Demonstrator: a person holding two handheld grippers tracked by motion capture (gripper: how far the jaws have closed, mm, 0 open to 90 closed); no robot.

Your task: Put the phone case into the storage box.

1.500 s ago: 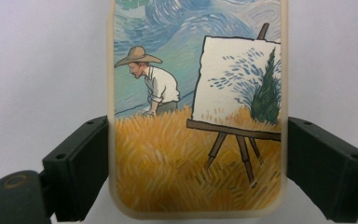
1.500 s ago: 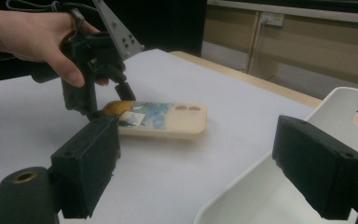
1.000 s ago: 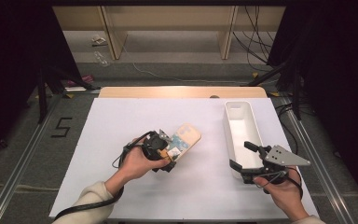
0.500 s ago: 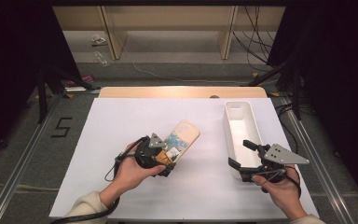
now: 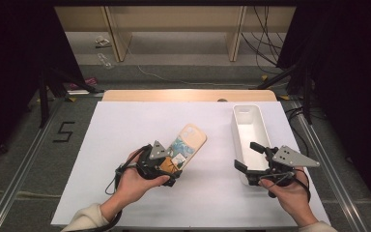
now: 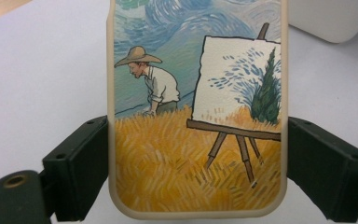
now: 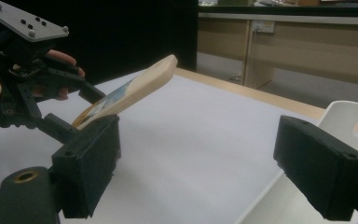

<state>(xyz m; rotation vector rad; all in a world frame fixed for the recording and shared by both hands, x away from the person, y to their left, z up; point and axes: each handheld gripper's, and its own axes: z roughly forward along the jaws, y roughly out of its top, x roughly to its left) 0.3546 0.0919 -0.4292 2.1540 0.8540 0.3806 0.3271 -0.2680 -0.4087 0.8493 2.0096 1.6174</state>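
Since before, left tongs point(image 5: 174, 166) have carried the clamped case point(image 5: 186, 145) forward, tilted above the worktop point(image 5: 125, 125); right tongs point(image 5: 246, 157) gape empty.

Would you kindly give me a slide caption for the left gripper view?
Left gripper clamps a painted phone case by its sides above the white table.

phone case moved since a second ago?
Yes. The phone case, clamped in the left gripper, has shifted slightly up-frame and right, toward the white bin, and its far end is tilted off the table.
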